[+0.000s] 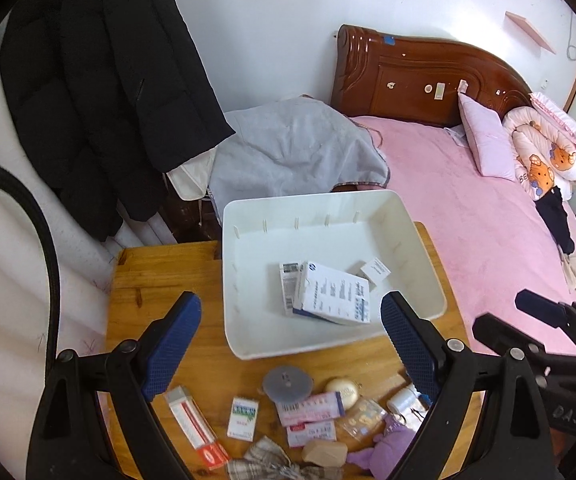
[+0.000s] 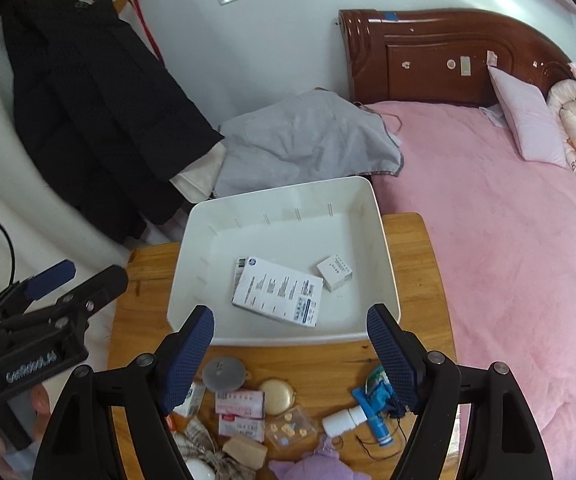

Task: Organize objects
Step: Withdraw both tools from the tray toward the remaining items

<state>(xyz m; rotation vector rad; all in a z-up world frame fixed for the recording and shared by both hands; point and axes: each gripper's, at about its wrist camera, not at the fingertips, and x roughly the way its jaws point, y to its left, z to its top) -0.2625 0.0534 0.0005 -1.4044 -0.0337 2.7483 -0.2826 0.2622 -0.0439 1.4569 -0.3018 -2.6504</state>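
Note:
A white plastic bin (image 1: pixel 248 272) (image 2: pixel 372 220) sits on a small wooden table (image 1: pixel 160 280) (image 2: pixel 408 248). In it lie a large white medicine box (image 1: pixel 334 296) (image 2: pixel 280 290) and a small white box (image 1: pixel 376 270) (image 2: pixel 334 273). Near the front edge lie several small items: a grey disc (image 1: pixel 288 382) (image 2: pixel 223 374), a round gold tin (image 1: pixel 344 391) (image 2: pixel 277 396), pink packets (image 1: pixel 310 408) (image 2: pixel 240 402), a white bottle (image 2: pixel 342 420), a blue tube (image 2: pixel 376 412), a green-white box (image 1: pixel 243 416). My left gripper (image 1: pixel 292 344) and right gripper (image 2: pixel 290 352) are open and empty above them.
A pink bed (image 1: pixel 488 240) (image 2: pixel 488 240) with a wooden headboard lies right of the table. A grey cloth (image 1: pixel 296 148) (image 2: pixel 308 140) lies behind the bin. A black coat (image 1: pixel 100 100) (image 2: pixel 96 112) hangs at the left. A purple plush (image 1: pixel 388 444) (image 2: pixel 312 468) lies at the table's front.

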